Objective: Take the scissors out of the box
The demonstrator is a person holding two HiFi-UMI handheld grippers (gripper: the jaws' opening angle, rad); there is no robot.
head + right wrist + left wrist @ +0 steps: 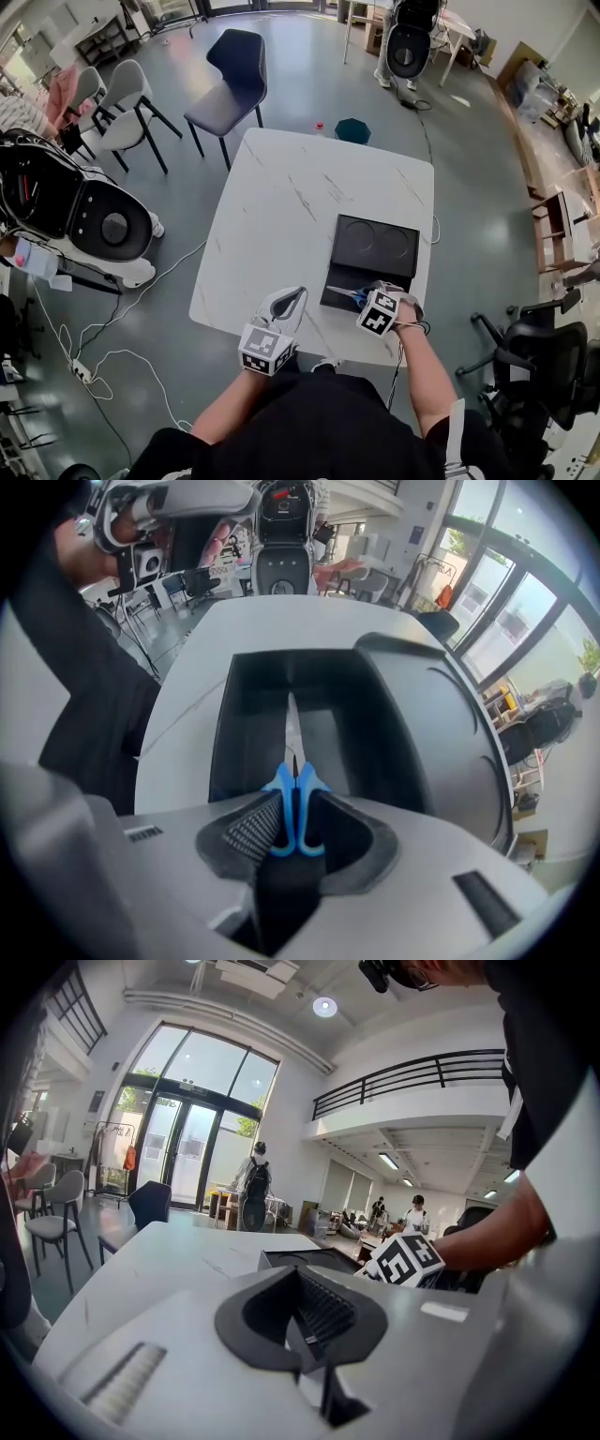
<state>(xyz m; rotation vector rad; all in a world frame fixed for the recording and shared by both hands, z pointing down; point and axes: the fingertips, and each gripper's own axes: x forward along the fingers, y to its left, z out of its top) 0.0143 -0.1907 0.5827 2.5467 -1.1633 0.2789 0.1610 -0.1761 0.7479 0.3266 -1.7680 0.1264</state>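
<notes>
A black box [336,281] lies open near the front right of the white table [300,206], with its lid [377,246] lying just beyond it. Blue-handled scissors [295,803] lie inside the box [244,724], blades pointing away from me. My right gripper [295,822] points steeply down into the box, and its pads sit against both sides of the blue handles. In the head view it [367,296] covers most of the scissors [345,293]. My left gripper [298,292] hovers at the table's front edge left of the box, shut and holding nothing.
A dark chair [230,80] and a white chair [127,103] stand beyond the table's far end. A white machine [84,216] and floor cables [112,347] lie to the left. An office chair [534,356] stands at the right.
</notes>
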